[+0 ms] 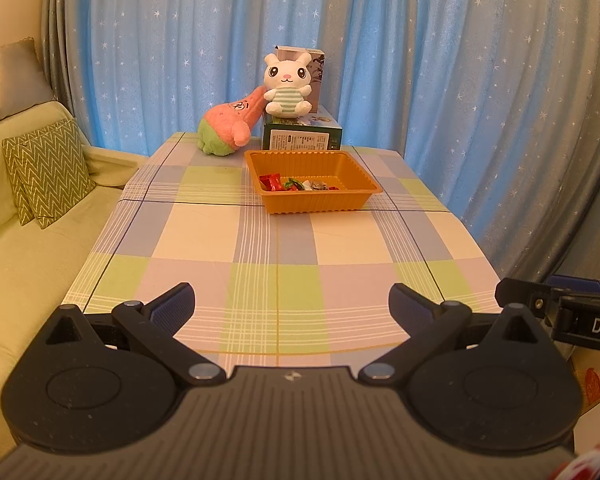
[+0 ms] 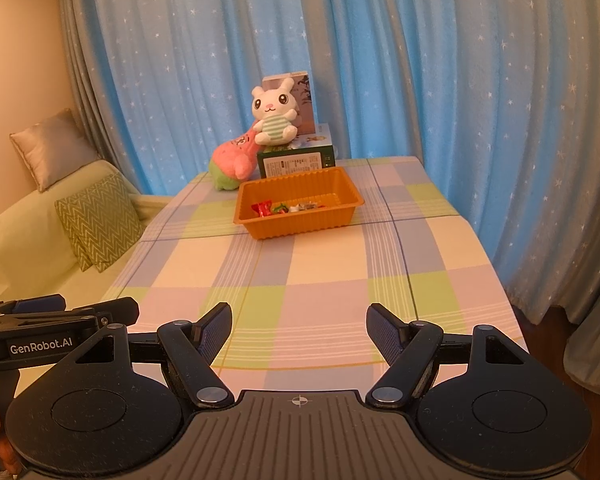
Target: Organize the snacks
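An orange ribbed tray (image 1: 312, 202) (image 2: 296, 226) stands on the far half of the checked table (image 1: 204, 236) (image 2: 332, 264). Several wrapped snacks (image 1: 296, 184) (image 2: 284, 208) in red, green and silver lie inside it. My left gripper (image 1: 291, 304) hovers over the table's near edge, open, with nothing between its fingers. My right gripper (image 2: 299, 326) is also open and empty, over the near edge beside the left one. Both are well short of the tray. Each wrist view shows the body of the other gripper at its side.
Behind the tray a white rabbit plush (image 1: 288, 84) (image 2: 274, 116) sits on a green box (image 1: 302, 136) (image 2: 296, 160), beside a pink star plush (image 1: 230, 126) (image 2: 236, 158). A sofa with cushions (image 1: 46, 172) (image 2: 98, 220) runs along the left. Blue starry curtains (image 1: 420, 60) hang behind.
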`<control>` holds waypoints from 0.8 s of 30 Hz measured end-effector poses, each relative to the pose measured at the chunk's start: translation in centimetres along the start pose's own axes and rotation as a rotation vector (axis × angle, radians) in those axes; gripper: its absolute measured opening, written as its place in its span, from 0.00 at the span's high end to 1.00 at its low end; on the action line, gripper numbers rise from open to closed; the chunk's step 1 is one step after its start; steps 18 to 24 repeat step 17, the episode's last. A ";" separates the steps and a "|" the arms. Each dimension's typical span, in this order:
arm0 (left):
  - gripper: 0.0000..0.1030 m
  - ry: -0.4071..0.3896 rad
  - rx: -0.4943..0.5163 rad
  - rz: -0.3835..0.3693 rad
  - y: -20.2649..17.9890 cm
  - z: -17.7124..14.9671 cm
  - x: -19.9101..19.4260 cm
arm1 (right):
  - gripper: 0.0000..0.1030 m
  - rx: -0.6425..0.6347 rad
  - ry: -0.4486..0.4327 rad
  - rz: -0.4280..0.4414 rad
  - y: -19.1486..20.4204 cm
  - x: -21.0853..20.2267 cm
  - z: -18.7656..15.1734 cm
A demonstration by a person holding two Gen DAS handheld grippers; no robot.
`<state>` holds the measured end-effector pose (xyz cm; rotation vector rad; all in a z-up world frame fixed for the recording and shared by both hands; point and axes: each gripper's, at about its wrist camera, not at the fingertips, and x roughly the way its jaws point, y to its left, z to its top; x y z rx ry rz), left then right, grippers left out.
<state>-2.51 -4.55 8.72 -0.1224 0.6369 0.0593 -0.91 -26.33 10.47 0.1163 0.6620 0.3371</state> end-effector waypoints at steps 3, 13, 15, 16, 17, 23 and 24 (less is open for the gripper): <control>0.00 0.000 0.000 0.001 0.0 0.0 0.0 | 0.28 0.000 0.000 -0.001 0.0 0.0 0.0; 0.00 -0.002 -0.001 0.000 0.0 0.0 0.0 | 0.28 0.001 -0.001 0.000 -0.1 0.1 0.0; 0.00 -0.009 -0.005 -0.001 0.0 -0.2 0.0 | 0.28 0.001 0.000 0.001 -0.2 0.1 0.0; 0.00 -0.012 -0.006 -0.001 0.0 -0.2 0.0 | 0.28 0.001 0.000 0.001 -0.2 0.1 0.0; 0.00 -0.014 -0.007 -0.001 0.0 -0.3 0.0 | 0.28 0.001 0.000 0.000 -0.2 0.1 0.0; 0.00 -0.014 -0.007 -0.001 0.0 -0.3 0.0 | 0.28 0.001 0.000 0.000 -0.2 0.1 0.0; 0.00 -0.014 -0.007 -0.001 0.0 -0.3 0.0 | 0.28 0.001 0.000 0.000 -0.2 0.1 0.0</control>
